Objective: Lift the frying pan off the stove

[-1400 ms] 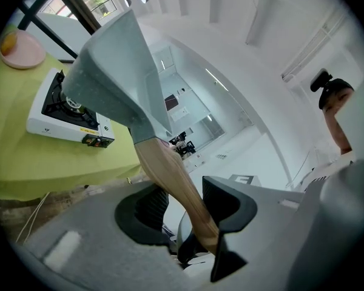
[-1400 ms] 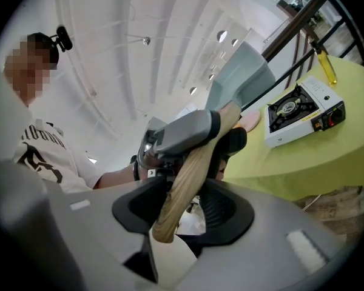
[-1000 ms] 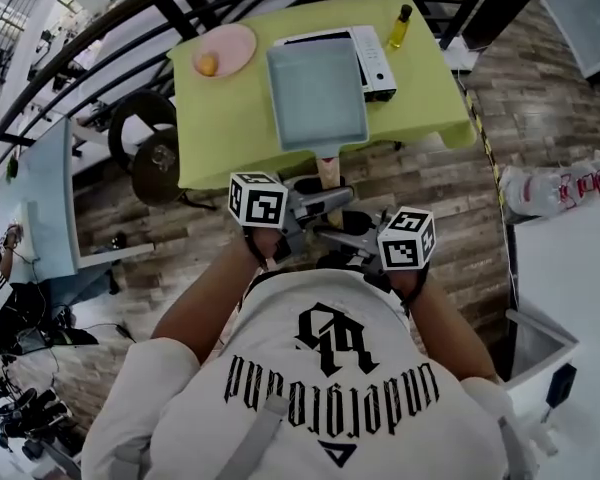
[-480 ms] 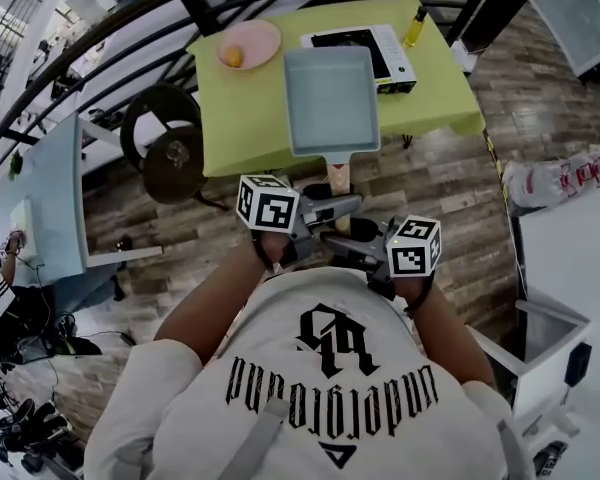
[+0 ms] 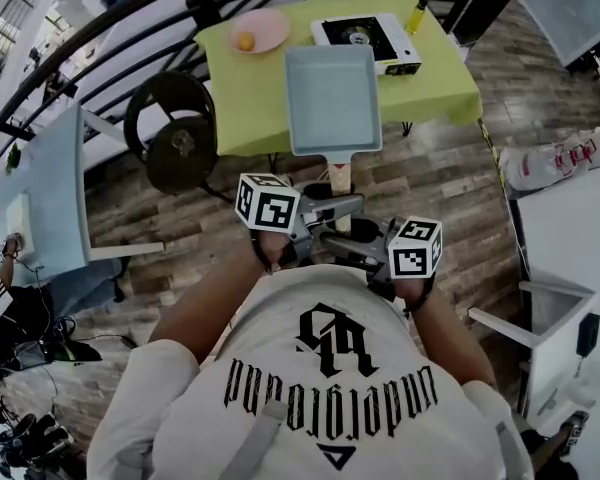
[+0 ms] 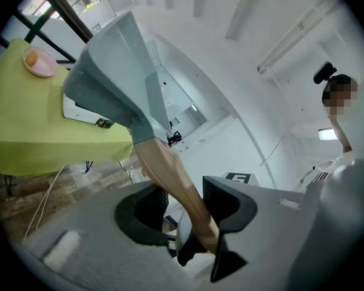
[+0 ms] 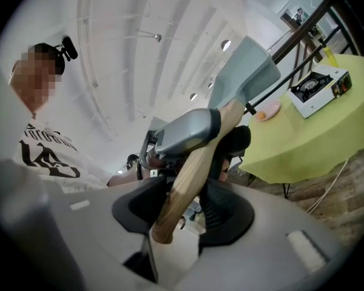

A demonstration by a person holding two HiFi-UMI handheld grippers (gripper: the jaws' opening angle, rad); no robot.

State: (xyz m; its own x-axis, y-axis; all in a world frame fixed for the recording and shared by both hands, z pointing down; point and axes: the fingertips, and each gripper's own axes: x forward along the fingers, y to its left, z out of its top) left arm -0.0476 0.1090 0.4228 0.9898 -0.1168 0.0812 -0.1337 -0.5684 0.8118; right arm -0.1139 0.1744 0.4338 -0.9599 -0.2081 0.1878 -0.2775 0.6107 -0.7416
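Lift looks done: frying pan (image 5: 332,98) clear of stove (image 5: 365,40), 1 o'clock; left tool (image 6: 191,206), right tool (image 7: 183,202) clamp handle (image 5: 339,175).

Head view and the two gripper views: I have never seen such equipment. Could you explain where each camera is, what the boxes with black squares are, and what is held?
There is no robot here. A person holds a two-jaw tool in each hand: the left hand-held gripper and the right hand-held gripper. The cube with square markers on each is part of the tool. The head view comes from a camera on the person's head, looking down. Each gripper view comes from a camera on that tool, looking along its jaws. Both pairs of jaws are closed on the wooden handle of the frying pan, a rectangular one, held in the air, off the stove. The green table carries the stove, a pink plate with a small orange thing, and a bottle.
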